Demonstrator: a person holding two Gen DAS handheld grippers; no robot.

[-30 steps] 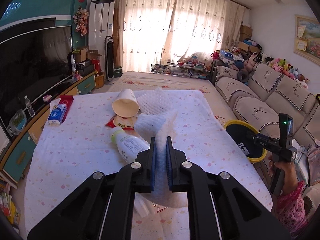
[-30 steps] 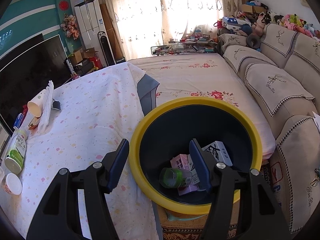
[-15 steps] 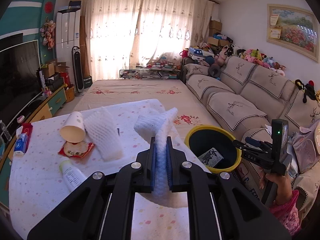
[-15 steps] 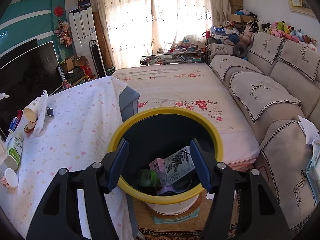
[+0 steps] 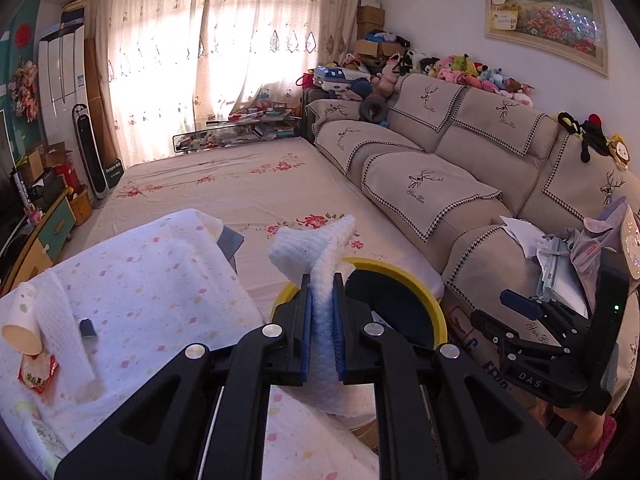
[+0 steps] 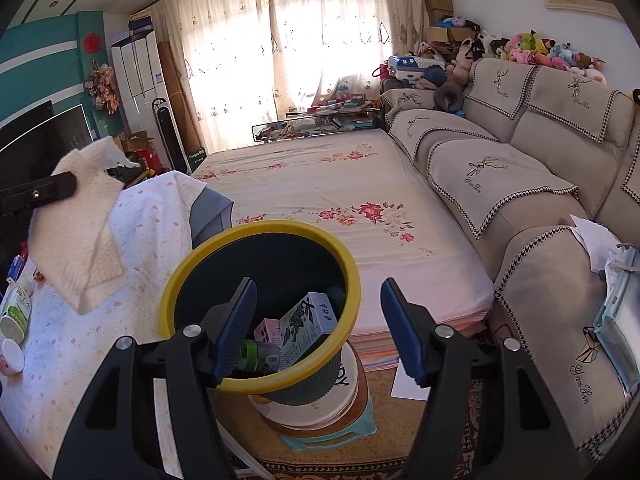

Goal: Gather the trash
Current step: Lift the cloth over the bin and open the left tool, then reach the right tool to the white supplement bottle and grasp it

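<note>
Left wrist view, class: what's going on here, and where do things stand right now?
A person is clearing trash off a table, with tongs in each hand. The left tongs are shut on a white foam sheet, held up near the yellow-rimmed bin, not yet dropped in. The right tongs are open and empty, pointed over the bin, which already holds a carton and a green bottle. A paper cup, another foam sheet and a wrapper lie on the table.
</note>
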